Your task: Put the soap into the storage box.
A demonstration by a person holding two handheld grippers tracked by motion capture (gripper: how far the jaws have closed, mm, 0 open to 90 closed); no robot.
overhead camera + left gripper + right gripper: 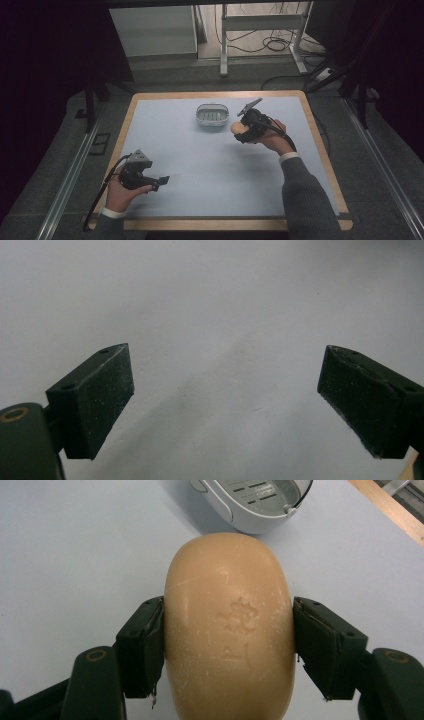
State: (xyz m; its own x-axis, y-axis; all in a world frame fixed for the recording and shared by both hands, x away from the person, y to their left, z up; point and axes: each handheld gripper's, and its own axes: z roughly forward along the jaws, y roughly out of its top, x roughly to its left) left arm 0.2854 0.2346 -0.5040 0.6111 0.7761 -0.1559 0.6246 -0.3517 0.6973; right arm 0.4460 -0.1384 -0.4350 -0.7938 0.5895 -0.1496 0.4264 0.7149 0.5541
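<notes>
Tan soap bar (230, 630) clamped across its narrow sides by right gripper (243, 131), held above the counter (210, 165) just at 4 o'clock of white soap dish (212, 115) (likely drop-off). Left gripper (157, 182) spread wide, empty, parked near 8 o'clock, out of the way.

A rounded, oval bar of tan soap (229, 625) sits in the middle of the right gripper view, clamped between the two black jaws of the right gripper (228, 647). One black pad presses on each long side of the bar. Its smooth top face carries a faint embossed emblem and a few pale scuffs. Just beyond the soap's far end stands a white plastic soap dish (250, 502) with a slotted inner tray. Below lies the pale blue surface of the bench (75, 555), with its wooden edge at the upper right corner.
</notes>
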